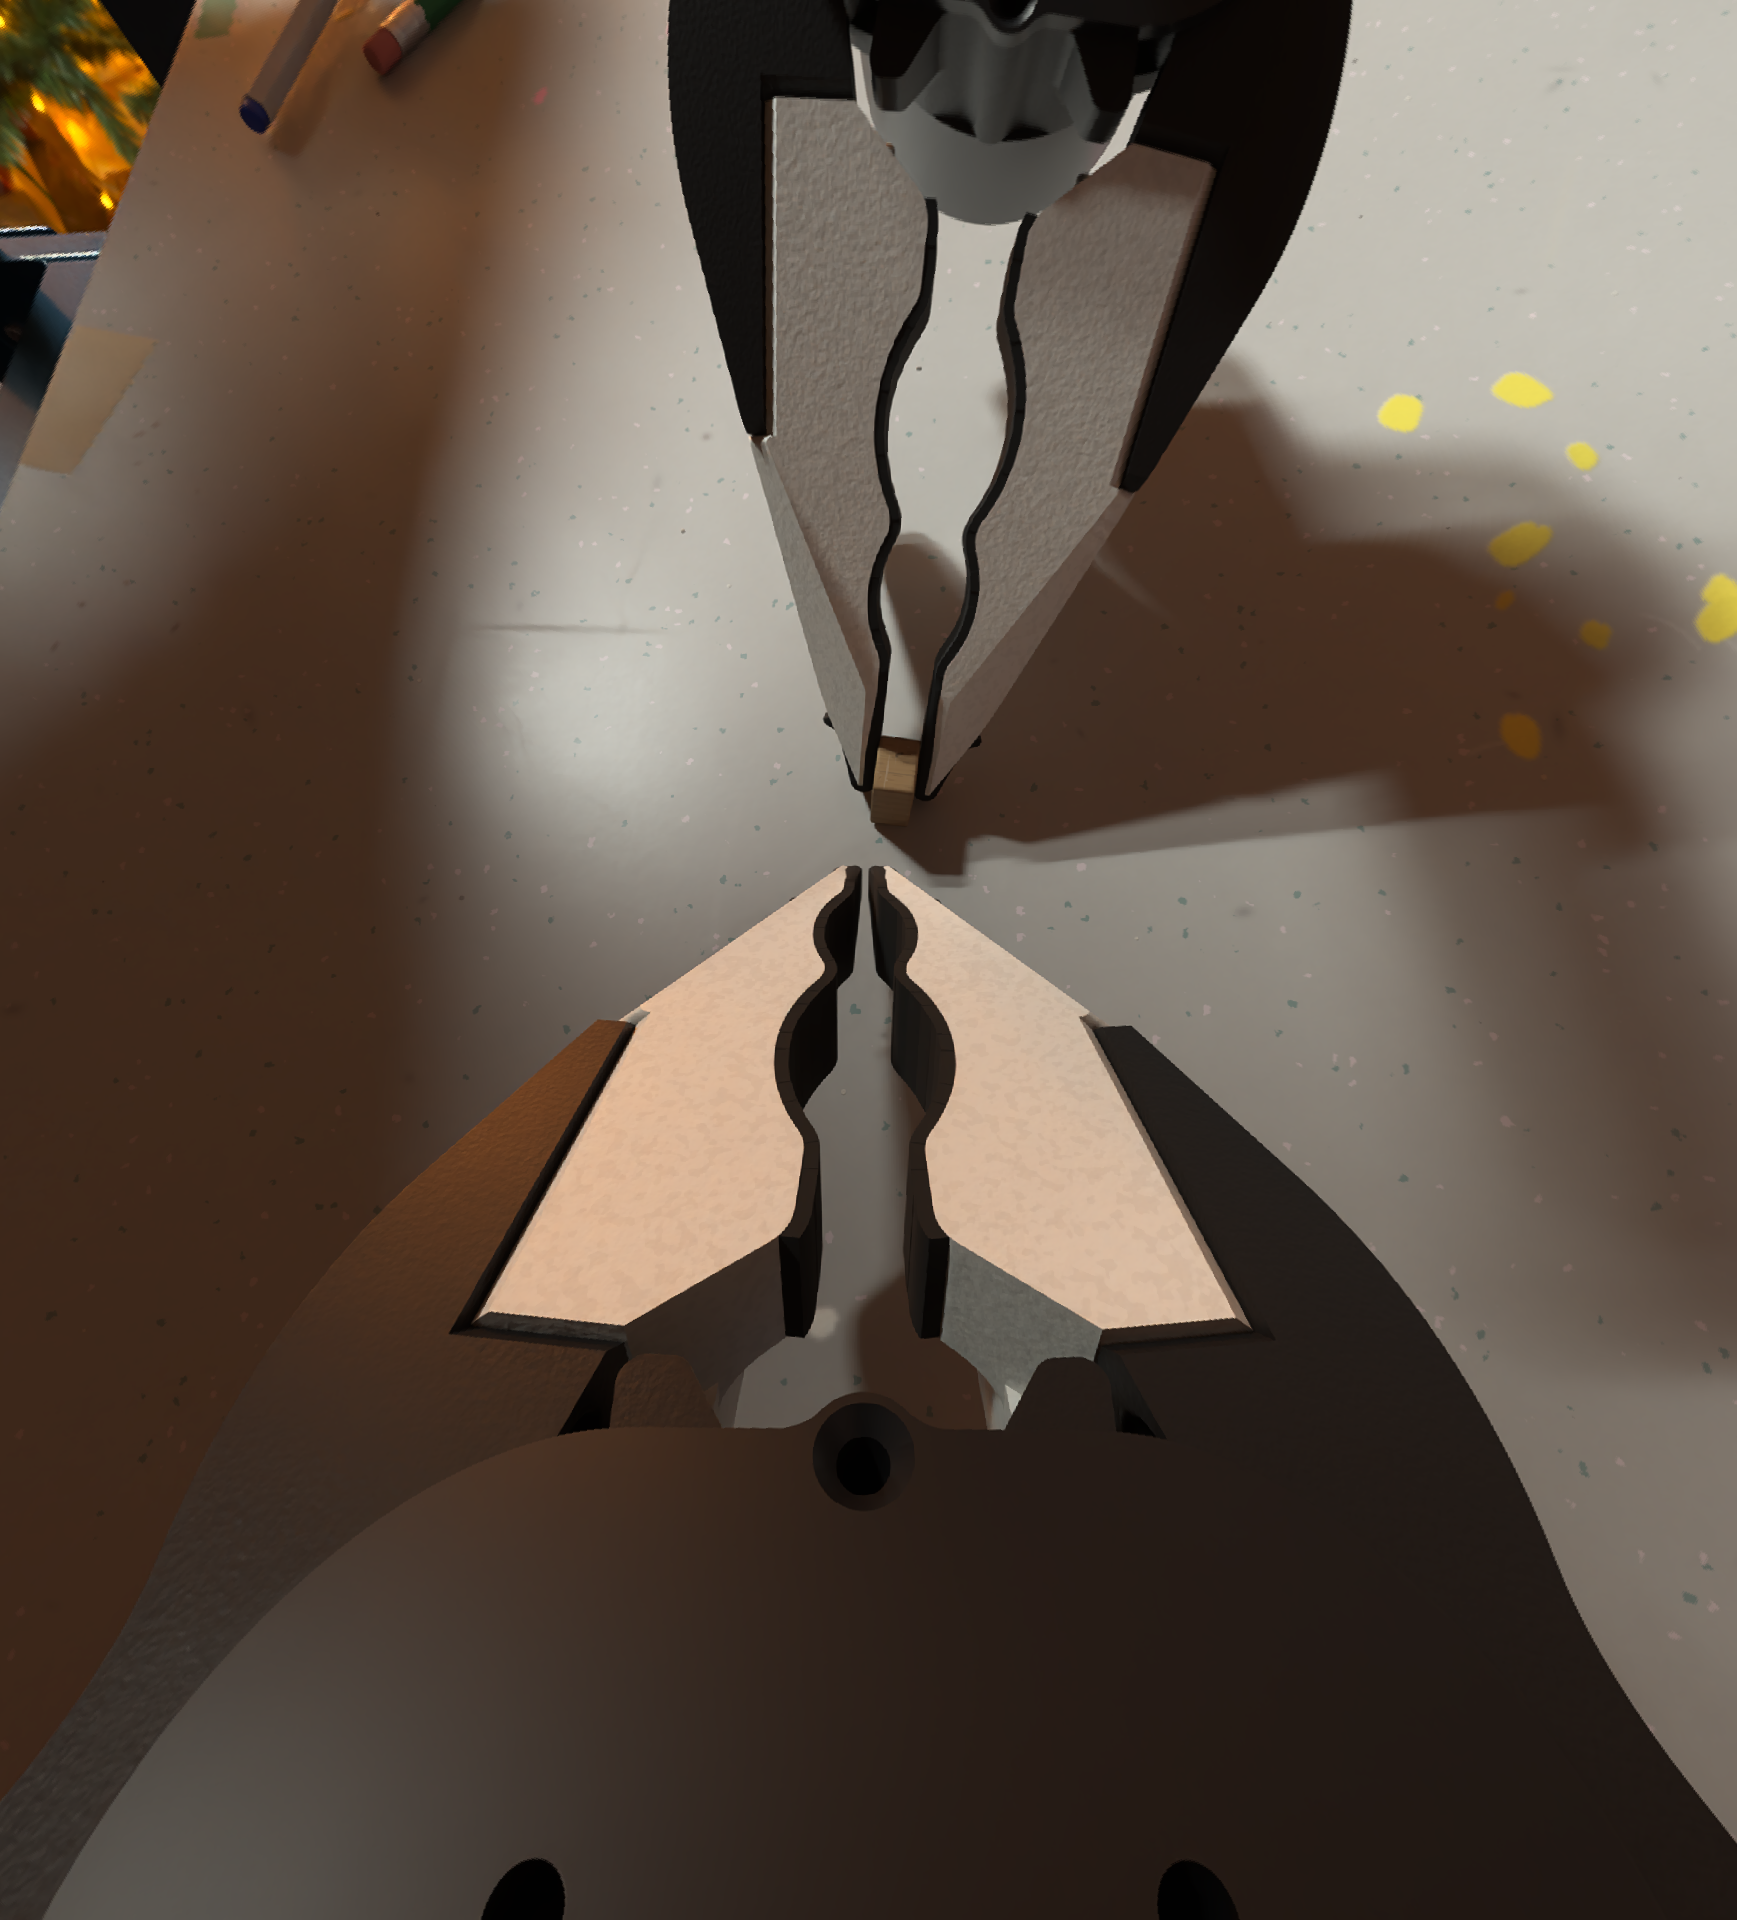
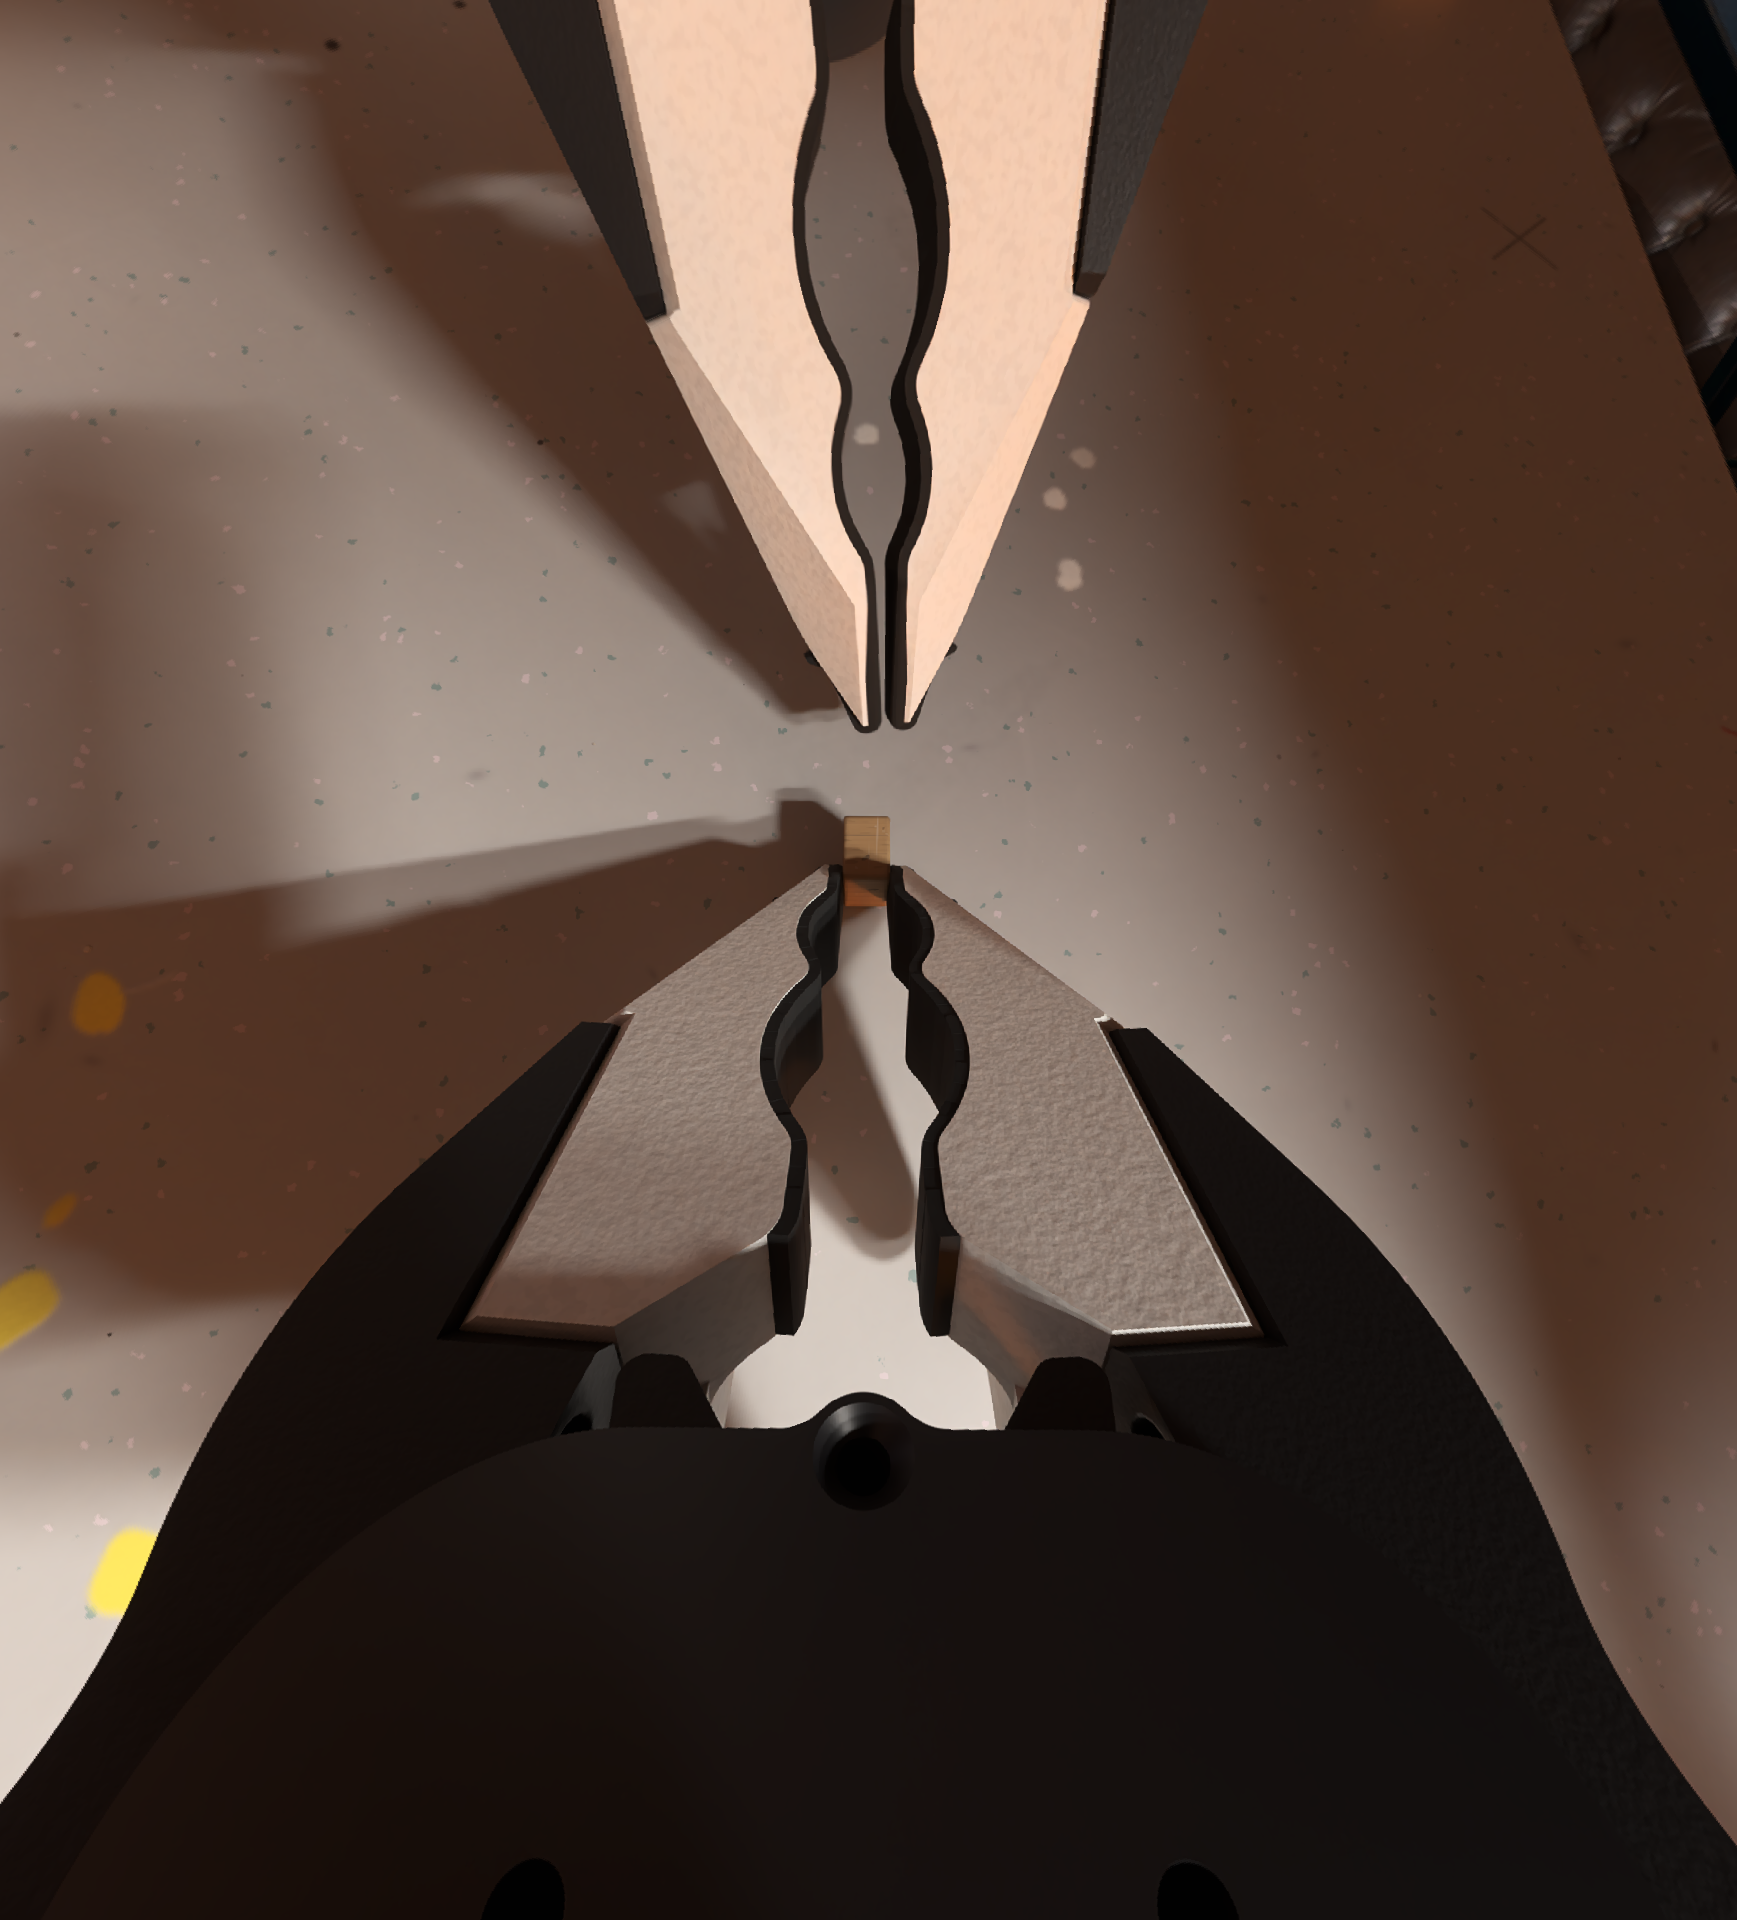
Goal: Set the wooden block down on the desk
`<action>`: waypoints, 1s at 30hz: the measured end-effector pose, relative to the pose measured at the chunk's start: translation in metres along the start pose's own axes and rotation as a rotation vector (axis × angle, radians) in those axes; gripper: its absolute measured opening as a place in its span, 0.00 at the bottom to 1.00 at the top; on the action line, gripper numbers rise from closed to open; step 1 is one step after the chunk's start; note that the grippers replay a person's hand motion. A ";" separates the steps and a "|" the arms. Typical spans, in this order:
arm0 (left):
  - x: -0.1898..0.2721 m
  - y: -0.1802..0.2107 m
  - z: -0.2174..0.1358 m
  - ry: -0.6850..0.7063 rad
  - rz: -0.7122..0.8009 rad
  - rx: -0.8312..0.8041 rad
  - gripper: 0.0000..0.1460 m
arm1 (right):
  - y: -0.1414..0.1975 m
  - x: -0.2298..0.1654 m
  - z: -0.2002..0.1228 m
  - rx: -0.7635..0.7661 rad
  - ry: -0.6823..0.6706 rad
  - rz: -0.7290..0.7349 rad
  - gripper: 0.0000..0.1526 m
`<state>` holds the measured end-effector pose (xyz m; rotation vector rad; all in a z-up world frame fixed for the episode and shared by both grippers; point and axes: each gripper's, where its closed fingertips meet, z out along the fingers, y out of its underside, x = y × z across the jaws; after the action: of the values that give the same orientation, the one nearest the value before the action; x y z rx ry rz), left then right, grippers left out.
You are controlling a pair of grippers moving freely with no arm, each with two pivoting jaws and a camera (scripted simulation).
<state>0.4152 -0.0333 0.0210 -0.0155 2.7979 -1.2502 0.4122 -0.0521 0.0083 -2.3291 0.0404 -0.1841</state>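
— What have you got in your right claw (image 2: 865,871)?

— The wooden block (image 2: 866,854). My two fingers are pinched on its sides, only as far apart as the block is wide, and its far end pokes out past the tips.

— Is it on the desk (image 2: 324,675)?

— It is low over the pale speckled top, its shadow close beside it. I cannot tell whether it touches.

— And your left claw (image 1: 865,871)?

— Closed almost tight, just a thin slit between the tips, with nothing in it. It points straight at the right claw (image 1: 895,784), tip facing tip, with a small gap between. From that side the block (image 1: 893,792) shows as a pale stub at the right claw's tips.

— Anything else around?

— Yellow spots (image 1: 1518,542) on the desk, and two markers (image 1: 344,57) at the far edge.
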 end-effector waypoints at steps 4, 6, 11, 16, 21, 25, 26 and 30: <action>-0.001 0.003 0.005 -0.002 0.000 -0.019 0.00 | -0.001 0.000 0.001 0.001 0.002 -0.006 0.05; -0.002 0.003 0.006 -0.005 0.000 -0.021 0.00 | -0.001 0.000 0.001 0.002 0.004 -0.007 0.05; -0.001 0.000 0.008 -0.003 0.005 -0.015 0.00 | -0.002 0.001 0.001 0.008 0.004 0.001 0.05; 0.001 0.000 0.011 0.008 0.018 -0.028 0.00 | -0.002 0.002 0.002 0.006 0.003 0.003 0.05; 0.003 0.002 0.012 0.010 0.042 -0.040 0.00 | -0.002 0.002 0.002 0.007 0.001 0.007 0.05; 0.003 0.002 0.012 0.000 0.067 -0.052 0.00 | -0.002 0.002 0.002 0.007 -0.007 0.014 0.05; 0.003 0.003 0.012 -0.006 0.080 -0.059 0.00 | -0.002 0.002 0.002 0.007 -0.009 0.016 0.05; 0.003 0.003 0.012 -0.040 0.142 -0.107 0.00 | -0.001 0.002 0.002 0.007 -0.019 0.024 0.05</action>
<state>0.4133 -0.0400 0.0105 0.1481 2.7729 -1.0572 0.4142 -0.0499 0.0082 -2.3222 0.0586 -0.1500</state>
